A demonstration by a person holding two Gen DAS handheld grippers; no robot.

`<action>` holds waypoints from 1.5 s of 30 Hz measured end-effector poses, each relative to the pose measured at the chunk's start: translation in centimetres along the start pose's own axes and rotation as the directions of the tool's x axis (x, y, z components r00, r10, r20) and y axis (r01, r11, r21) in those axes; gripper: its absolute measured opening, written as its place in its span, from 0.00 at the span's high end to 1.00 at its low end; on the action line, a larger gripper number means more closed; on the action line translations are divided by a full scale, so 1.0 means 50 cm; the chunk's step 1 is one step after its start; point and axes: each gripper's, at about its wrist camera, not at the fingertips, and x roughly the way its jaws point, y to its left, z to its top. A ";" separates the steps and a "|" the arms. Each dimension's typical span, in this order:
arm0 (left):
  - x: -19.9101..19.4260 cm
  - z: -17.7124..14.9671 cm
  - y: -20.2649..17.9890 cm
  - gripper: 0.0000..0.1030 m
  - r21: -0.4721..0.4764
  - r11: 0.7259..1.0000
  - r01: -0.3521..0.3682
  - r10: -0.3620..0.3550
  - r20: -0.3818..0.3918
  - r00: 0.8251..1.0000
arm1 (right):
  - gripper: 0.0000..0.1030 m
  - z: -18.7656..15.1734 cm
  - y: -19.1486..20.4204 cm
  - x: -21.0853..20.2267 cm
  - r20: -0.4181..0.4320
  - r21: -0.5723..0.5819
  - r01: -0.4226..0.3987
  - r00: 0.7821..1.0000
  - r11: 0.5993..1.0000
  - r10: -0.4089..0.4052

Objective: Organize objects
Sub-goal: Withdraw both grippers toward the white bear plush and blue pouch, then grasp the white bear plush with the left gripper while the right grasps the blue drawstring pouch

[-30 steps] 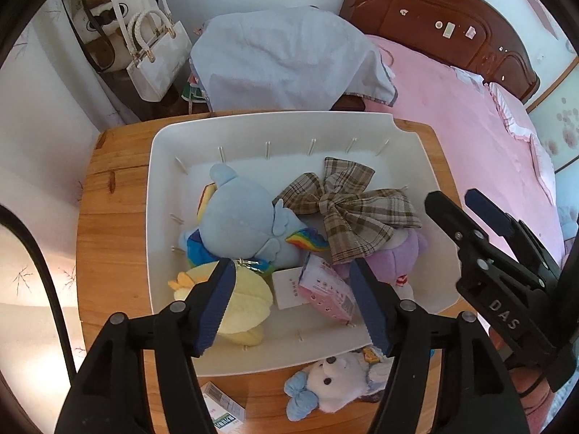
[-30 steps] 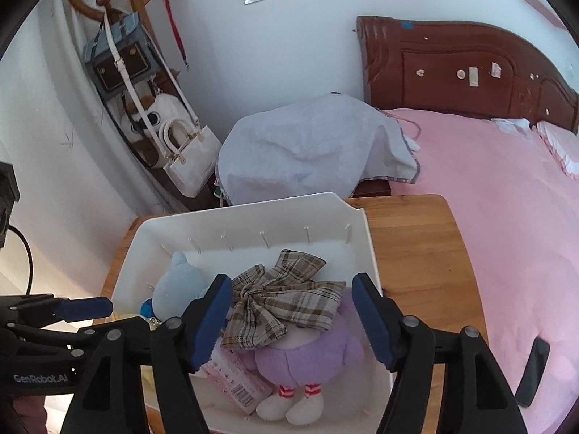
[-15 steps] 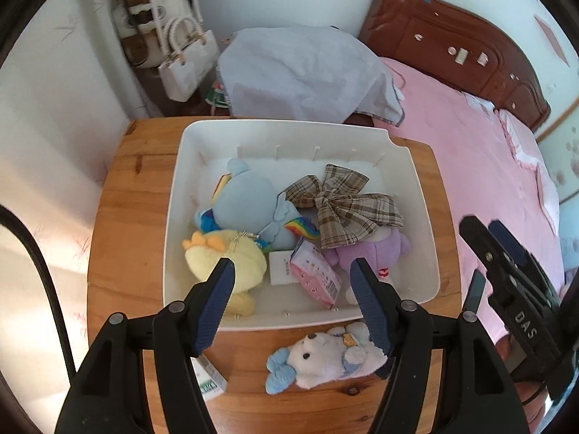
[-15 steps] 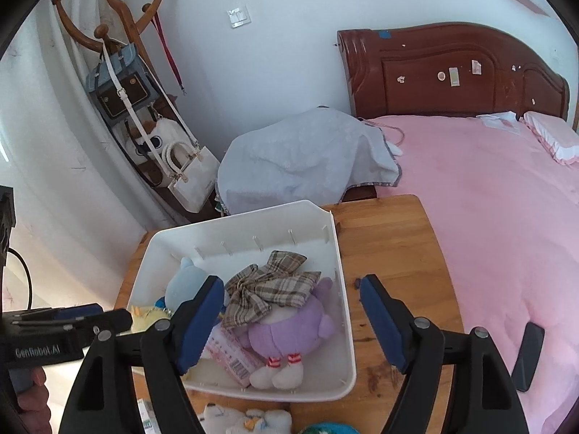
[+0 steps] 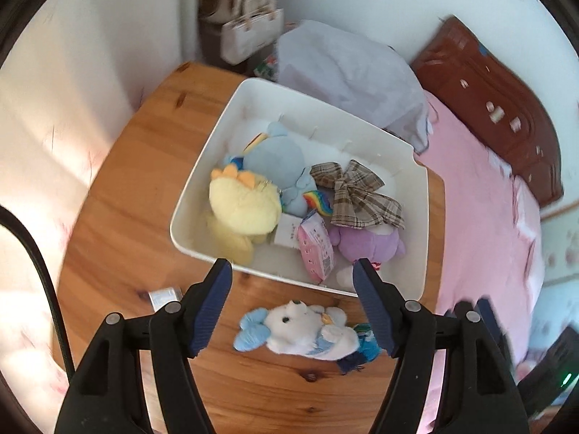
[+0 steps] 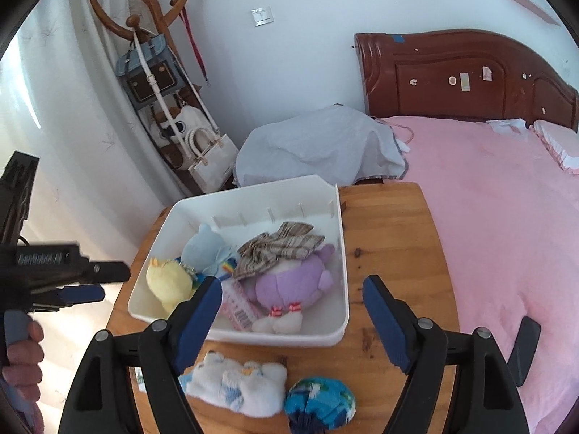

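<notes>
Below, both my jaws are opening, empty; the white plush (image 5: 307, 329) lies on the surface (image 5: 137, 195) beside the bin (image 5: 419, 253), a blue ball (image 6: 320, 403) touching it.

Bin: a white plastic bin (image 5: 421, 224) is set on the wooden tabletop (image 5: 144, 188).
Inside: yellow plush (image 5: 244, 204), blue plush (image 5: 277, 164), purple plush (image 5: 372, 244) under a plaid bow (image 5: 356, 195), and pink packet (image 5: 315, 249) are piled.
Outside: a white-and-blue plush (image 5: 307, 329) (on its side) and a blue-green pouch (image 6: 320, 403) are laid just before the bin.
</notes>
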 end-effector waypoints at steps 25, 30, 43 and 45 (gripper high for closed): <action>0.175 -0.123 0.043 0.25 -0.328 0.945 0.011 -0.072 -0.173 0.982 | 0.21 -0.156 -0.064 0.025 -0.159 -0.031 -0.093 0.983 0.995 0.087; 0.200 -0.146 0.043 0.22 -0.346 0.938 -0.009 -0.062 -0.193 0.979 | 0.21 -0.189 -0.067 0.060 -0.218 -0.034 -0.106 0.971 0.994 0.096; 0.252 -0.192 0.063 0.21 -0.385 0.919 -0.083 -0.023 -0.263 0.965 | 0.21 -0.235 -0.056 0.123 -0.327 -0.076 -0.121 0.941 0.990 0.090; 0.255 -0.197 0.068 0.21 -0.403 0.912 -0.073 -0.039 -0.264 0.964 | 0.21 -0.239 -0.055 0.130 -0.338 -0.090 -0.119 0.938 0.989 0.082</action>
